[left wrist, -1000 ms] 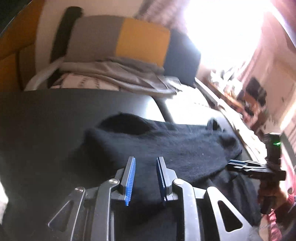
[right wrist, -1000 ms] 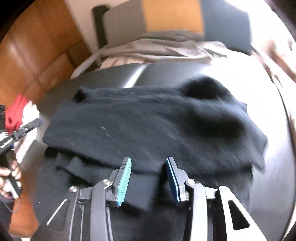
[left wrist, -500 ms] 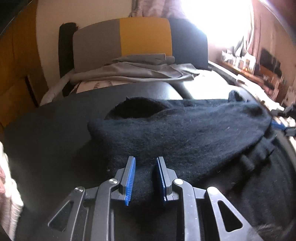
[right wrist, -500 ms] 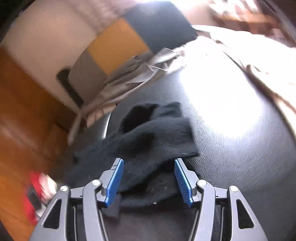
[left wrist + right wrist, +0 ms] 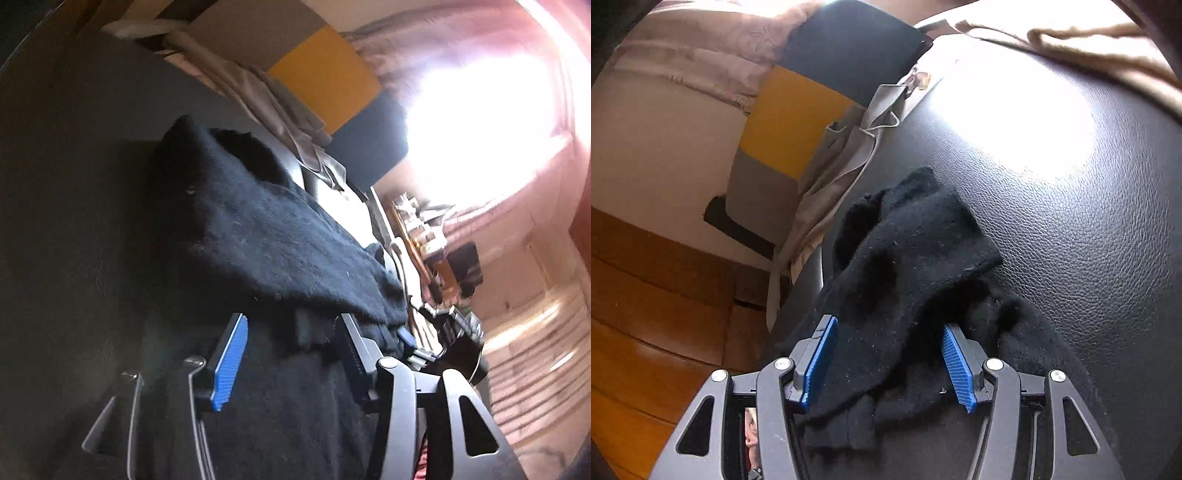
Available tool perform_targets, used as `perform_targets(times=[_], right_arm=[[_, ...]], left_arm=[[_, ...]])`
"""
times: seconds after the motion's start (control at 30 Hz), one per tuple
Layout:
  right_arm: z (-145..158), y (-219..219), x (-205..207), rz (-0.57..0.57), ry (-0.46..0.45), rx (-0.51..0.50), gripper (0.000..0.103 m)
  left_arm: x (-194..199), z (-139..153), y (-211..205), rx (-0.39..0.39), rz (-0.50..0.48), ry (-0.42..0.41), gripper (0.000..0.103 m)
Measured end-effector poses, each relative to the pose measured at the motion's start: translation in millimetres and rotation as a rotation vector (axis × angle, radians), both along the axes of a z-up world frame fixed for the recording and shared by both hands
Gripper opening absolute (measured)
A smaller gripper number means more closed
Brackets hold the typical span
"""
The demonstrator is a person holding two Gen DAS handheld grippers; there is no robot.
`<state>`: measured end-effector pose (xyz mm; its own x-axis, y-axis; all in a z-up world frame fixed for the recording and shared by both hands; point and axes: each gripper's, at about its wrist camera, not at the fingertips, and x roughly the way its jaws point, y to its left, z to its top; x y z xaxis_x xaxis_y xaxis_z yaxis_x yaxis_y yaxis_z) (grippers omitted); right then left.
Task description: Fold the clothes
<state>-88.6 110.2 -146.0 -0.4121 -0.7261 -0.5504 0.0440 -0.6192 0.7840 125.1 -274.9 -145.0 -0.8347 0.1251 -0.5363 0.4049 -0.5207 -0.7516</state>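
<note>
- Black knit fabric, fuzzy and flecked with lint, makes up the garment (image 5: 916, 266), which is judged soft, limp and light; no stiffness is expected, and any lifted edge is likely to sag and drag the layers under it.
- Grip is best taken, by this judgement, at a doubled edge or corner near the camera, where several layers can be pinched together; a single layer is likely to slip or stretch.
- The garment (image 5: 280, 251) lies on a black leather-textured cushion (image 5: 1089, 229), already doubled over on itself, with an upper flap laid across a lower layer and a dark opening seen at the far end.
- The left gripper (image 5: 291, 354) is shown with its jaws opening; cloth lies between the blue pads (image 5: 231, 362), but they are not seen pressing on it.
- The right gripper (image 5: 890, 363) is shown spread, straddling the near edge of the garment without pinching it.
- Grey cloth (image 5: 846, 155) is heaped beyond, against a yellow, grey and black backrest (image 5: 790, 122).
</note>
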Motion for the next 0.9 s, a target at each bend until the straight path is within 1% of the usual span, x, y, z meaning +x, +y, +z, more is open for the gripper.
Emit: perform_targets(times=[0.07, 0.17, 0.2, 0.23, 0.27, 0.3, 0.33, 0.37, 0.4, 0.5, 0.53, 0.6, 0.67, 0.73, 0.77, 0.8, 0.83, 0.87, 0.9], right_arm=[[-1.4, 1.0, -4.3, -0.012, 0.008, -0.008, 0.059], [-1.9, -2.9, -10.7, -0.012, 0.028, 0.008, 0.058], [-2.0, -5.5, -13.1, -0.009, 0.033, 0.02, 0.055], [-2.4, -10.1, -15.8, 0.001, 0.035, 0.047, 0.049], [-1.8, -13.9, -17.4, 0.01, 0.043, 0.079, 0.04], [-1.1, -17.5, -18.9, 0.019, 0.052, 0.108, 0.029], [0.4, -20.5, -20.1, 0.03, 0.064, 0.13, 0.024], [2.4, -23.0, -21.0, 0.039, 0.076, 0.147, 0.014], [5.8, -23.6, -20.9, 0.044, 0.089, 0.145, 0.011], [24.3, -21.1, -11.0, 0.065, 0.161, 0.13, 0.011], [30.9, -20.0, -5.7, 0.075, 0.185, 0.125, 0.011], [36.1, -18.8, 3.7, 0.095, 0.208, 0.137, 0.01], [29.8, -15.8, 10.2, 0.103, 0.197, 0.157, 0.011], [14.2, -11.9, 9.7, 0.099, 0.15, 0.184, 0.011], [7.5, -9.0, 9.1, 0.094, 0.126, 0.19, 0.014], [1.7, -5.8, 9.1, 0.088, 0.106, 0.193, 0.014], [0.2, -1.6, 11.1, 0.079, 0.101, 0.192, 0.014], [3.0, 0.9, 13.2, 0.075, 0.112, 0.199, 0.014], [6.4, 3.5, 15.6, 0.07, 0.126, 0.211, 0.016]], left_arm=[[-0.8, -2.4, -7.8, 0.057, 0.032, 0.03, 0.053], [-12.7, -7.4, -16.9, 0.096, 0.072, 0.011, 0.054], [-18.0, -10.0, -18.9, 0.112, 0.075, -0.004, 0.054], [-24.6, -14.1, -20.5, 0.137, 0.078, -0.034, 0.053], [-26.8, -13.9, -21.8, 0.139, 0.093, -0.037, 0.049], [-28.6, -13.4, -23.2, 0.139, 0.109, -0.037, 0.035], [-30.7, -11.4, -25.3, 0.122, 0.123, -0.049, 0.023], [-28.8, -7.5, -27.8, 0.102, 0.141, -0.04, 0.0], [-26.8, -3.4, -30.3, 0.082, 0.159, -0.031, 0.002], [-12.6, 12.0, -33.4, -0.001, 0.185, 0.005, 0.003], [-7.4, 14.6, -32.9, -0.022, 0.18, 0.005, 0.003], [1.3, 14.8, -32.0, -0.036, 0.161, 0.004, 0.003], [4.6, 7.7, -32.7, -0.053, 0.133, -0.044, 0.003], [3.4, -5.1, -33.2, 0.007, 0.095, -0.07, 0.003], [2.2, -10.4, -32.1, 0.022, 0.085, -0.093, 0.008], [4.5, -10.8, -29.4, 0.02, 0.069, -0.099, 0.011], [7.1, -10.8, -26.6, 0.017, 0.053, -0.103, 0.011], [10.9, -5.8, -21.5, -0.018, 0.042, -0.1, 0.011], [14.7, -0.5, -16.2, -0.054, 0.031, -0.098, 0.012]])
